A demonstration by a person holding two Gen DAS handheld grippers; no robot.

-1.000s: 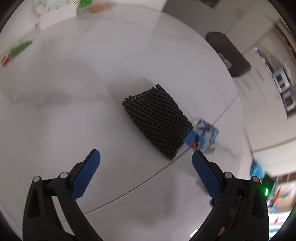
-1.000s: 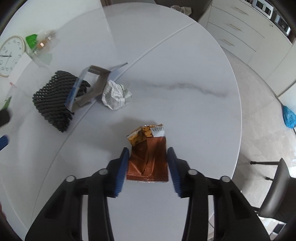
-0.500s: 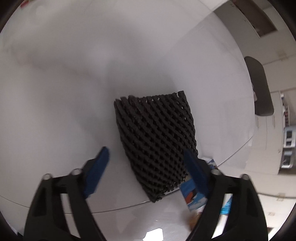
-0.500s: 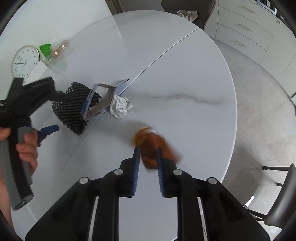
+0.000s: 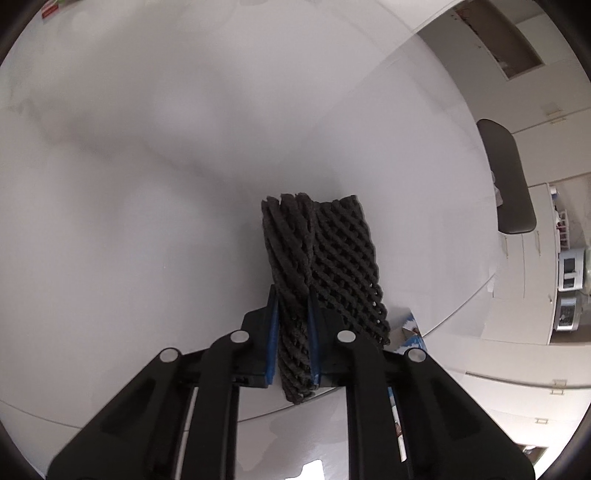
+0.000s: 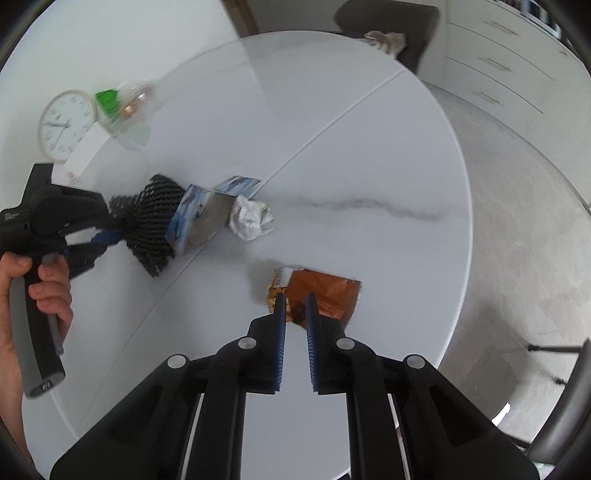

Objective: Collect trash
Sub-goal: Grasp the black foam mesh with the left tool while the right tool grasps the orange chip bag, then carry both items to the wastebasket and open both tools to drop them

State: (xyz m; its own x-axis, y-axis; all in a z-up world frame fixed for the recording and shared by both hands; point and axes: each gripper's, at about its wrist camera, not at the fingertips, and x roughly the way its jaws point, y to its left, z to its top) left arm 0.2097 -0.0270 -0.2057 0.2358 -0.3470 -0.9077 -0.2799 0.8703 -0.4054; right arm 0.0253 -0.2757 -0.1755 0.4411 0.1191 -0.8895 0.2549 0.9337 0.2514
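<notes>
A black foam net sleeve (image 5: 332,251) lies on the white marble table (image 5: 147,221). My left gripper (image 5: 291,299) is shut on its near edge and squeezes it into a fold. From the right wrist view the same sleeve (image 6: 151,221) shows with the left gripper (image 6: 107,236) on it, a hand around the handle. My right gripper (image 6: 294,299) pinches a corner of a brown foil wrapper (image 6: 325,291), which hangs just above the table (image 6: 369,147). Its jaws are opening slightly with the wrapper still between the pads.
A flattened blue and white carton (image 6: 199,218) leans on the sleeve, with a crumpled white paper ball (image 6: 249,218) beside it. A wall clock (image 6: 64,123), a clear bag with green contents (image 6: 125,105) and a white card (image 6: 83,155) lie far left. A dark chair (image 6: 388,22) stands behind.
My left gripper came down over the foam sleeve and closed on it. My right gripper closed on the brown wrapper and raised it off the table.
</notes>
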